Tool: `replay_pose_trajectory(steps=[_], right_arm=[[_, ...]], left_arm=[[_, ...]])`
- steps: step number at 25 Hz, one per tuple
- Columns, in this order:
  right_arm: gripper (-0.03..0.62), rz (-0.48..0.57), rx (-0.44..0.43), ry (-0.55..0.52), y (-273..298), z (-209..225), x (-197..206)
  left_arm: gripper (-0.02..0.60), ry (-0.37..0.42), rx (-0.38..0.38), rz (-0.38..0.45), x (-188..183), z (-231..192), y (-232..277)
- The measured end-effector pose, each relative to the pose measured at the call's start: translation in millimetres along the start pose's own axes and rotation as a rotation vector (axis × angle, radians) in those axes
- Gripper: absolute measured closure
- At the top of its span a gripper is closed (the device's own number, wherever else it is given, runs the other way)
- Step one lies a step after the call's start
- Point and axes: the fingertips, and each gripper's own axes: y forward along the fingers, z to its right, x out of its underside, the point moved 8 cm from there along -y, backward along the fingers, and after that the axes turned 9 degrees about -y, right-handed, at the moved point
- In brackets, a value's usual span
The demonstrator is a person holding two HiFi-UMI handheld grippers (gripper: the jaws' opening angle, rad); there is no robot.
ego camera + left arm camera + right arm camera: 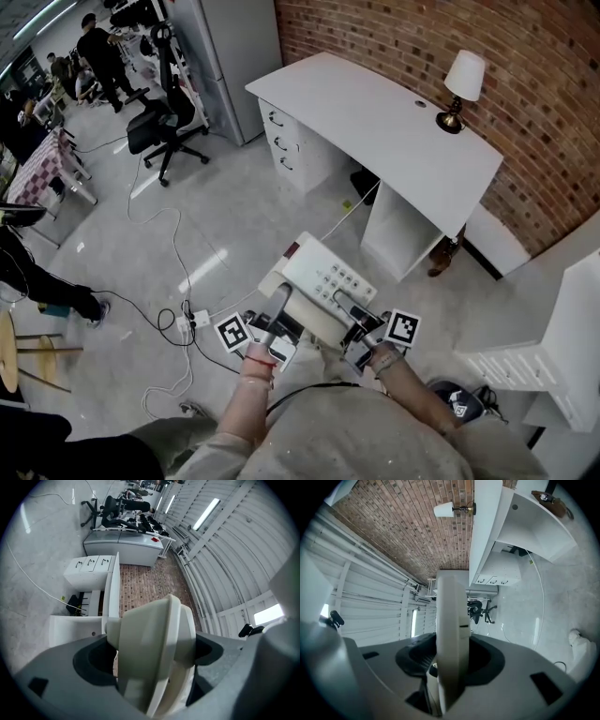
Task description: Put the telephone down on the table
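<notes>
Cream plastic telephone (323, 277), carried in mid-air above the floor, well apart from the table (375, 122). You grip it at two near edges so that it rides level and cannot tip. Your left gripper (279, 305) is clamped on the thick rounded side. Your right gripper (349, 311), jaws narrowly parted, pinches the thin edge. Each edge sits deep between its jaws.
</notes>
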Motion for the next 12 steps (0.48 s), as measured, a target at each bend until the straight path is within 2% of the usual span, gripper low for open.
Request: replay_pose_trajectory(steps=[8, 12], right_arm=[[0.421, 0.002, 0.009, 0.007, 49.5, 18.3, -27.7], [0.421, 0.017, 0.022, 0.025, 86.3, 18.6, -50.6]], left_arm=[[0.106, -0.014, -0.017, -0.012, -51.2, -11.1, 31.6], [0.106, -0.025, -0.044, -0.03, -88.4, -6.4, 59.6]])
